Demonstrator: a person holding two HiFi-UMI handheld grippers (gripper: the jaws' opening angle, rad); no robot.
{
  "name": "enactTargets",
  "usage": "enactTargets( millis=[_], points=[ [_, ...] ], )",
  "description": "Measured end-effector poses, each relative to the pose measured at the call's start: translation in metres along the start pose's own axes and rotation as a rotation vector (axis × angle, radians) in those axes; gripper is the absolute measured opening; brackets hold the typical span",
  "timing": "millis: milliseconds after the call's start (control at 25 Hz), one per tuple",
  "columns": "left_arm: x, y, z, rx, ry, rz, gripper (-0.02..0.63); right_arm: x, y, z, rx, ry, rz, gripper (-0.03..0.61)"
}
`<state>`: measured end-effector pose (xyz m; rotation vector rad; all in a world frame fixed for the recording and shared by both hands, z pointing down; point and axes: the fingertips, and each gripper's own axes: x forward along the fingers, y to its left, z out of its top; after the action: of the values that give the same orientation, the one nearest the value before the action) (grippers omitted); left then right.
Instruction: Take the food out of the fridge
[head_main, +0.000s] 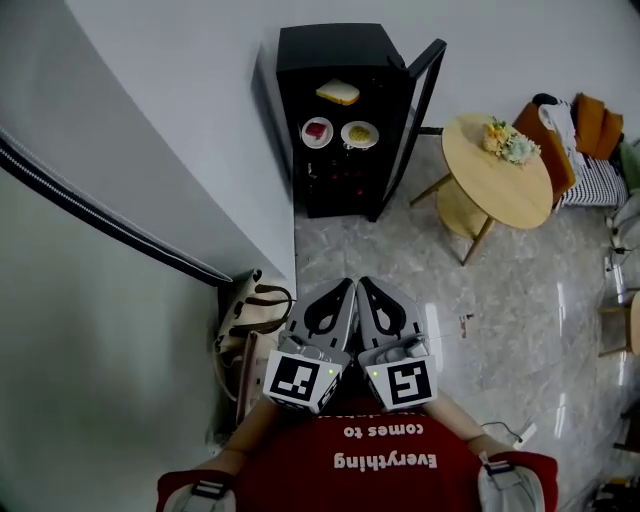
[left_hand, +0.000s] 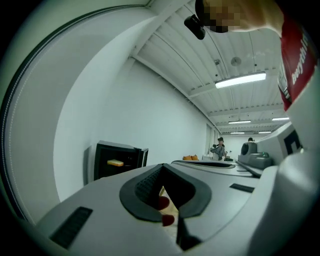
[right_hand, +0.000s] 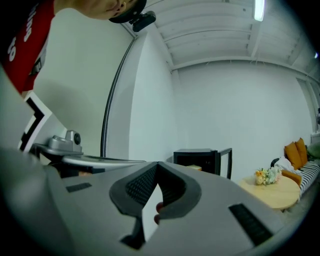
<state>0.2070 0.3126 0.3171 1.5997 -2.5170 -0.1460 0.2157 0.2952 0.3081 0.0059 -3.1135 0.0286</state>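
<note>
Sitting in the open fridge (head_main: 335, 42) at the top middle of the frame, the bread (head_main: 338, 93) and two plates (head_main: 359, 133) are waiting; nothing is out yet. The left claw (head_main: 347, 287) and right claw (head_main: 364, 285), low in the frame, are both pressed together, holding nothing.

Glossy floor (head_main: 400, 275), wooden table (head_main: 505, 195)

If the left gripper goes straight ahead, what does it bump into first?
Maybe the right gripper, whose tip sits right beside the left gripper's. Past that, bare floor, then roughly the open fridge door; depth is unclear.
</note>
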Motion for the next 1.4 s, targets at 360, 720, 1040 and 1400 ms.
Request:
enactTargets(
  millis=[360,720,1040,1400],
  points=[
    [0.109,0.072,-0.005,0.004,0.018,0.054,0.006,0.102,-0.063,-0.024,-0.002,0.019,0.023,0.011],
    [0.239,0.130,0.034,0.060,0.002,0.119,0.006,0.215,-0.157,0.000,-0.019,0.006,0.073,0.011],
    [0.293,0.177,0.026,0.041,0.037,0.199,0.006,0.281,-0.188,-0.020,0.013,0.037,0.129,0.011],
    [0.321,0.227,0.008,-0.037,0.064,0.185,0.007,0.338,-0.197,-0.062,0.156,0.179,0.190,0.011]
  ],
)
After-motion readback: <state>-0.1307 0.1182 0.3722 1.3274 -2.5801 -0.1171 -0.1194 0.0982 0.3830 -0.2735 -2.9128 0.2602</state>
